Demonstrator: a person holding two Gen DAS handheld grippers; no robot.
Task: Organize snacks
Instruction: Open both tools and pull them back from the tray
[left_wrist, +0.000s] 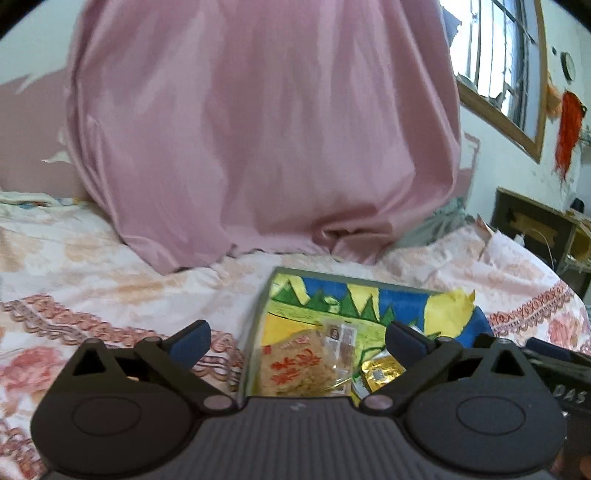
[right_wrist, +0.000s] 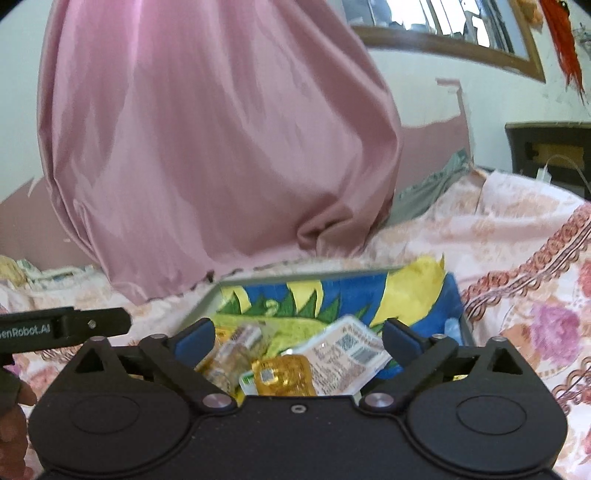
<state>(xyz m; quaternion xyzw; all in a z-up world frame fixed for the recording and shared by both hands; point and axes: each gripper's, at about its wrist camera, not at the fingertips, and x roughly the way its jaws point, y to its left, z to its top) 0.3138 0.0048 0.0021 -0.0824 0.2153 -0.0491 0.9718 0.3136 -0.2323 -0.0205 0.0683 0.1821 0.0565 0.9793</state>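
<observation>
Crinkly plastic snack packets lie heaped inside a shallow box (left_wrist: 258, 325) lined with a bright blue, yellow and green picture, and the box rests on a floral bedspread (left_wrist: 92, 266) near its front edge, with a pink curtain (left_wrist: 258, 129) hanging behind. Both tools are released: the left gripper (left_wrist: 297, 338) hangs above the box's left rim with its jaws spread wide and nothing between the pads, and the right gripper (right_wrist: 299, 338) hovers over the box's middle just as wide and just as empty. The risk from here, as I judge it, lies in the soft bedding: the box has no firm footing, so a push on one rim could tip it and spill the pile. The wrappers are slick and overlap, so a pinch on one may drag its neighbour along or slide off. In the left view, a clear packet with red lettering (left_wrist: 295, 369) shows crumbly beige contents. A gold foil packet (right_wrist: 282, 376) sits beside a white packet with a barcode (right_wrist: 347, 354), which leans on the others, tilted. A clear packet (right_wrist: 232, 350) lies at the left of the heap.
</observation>
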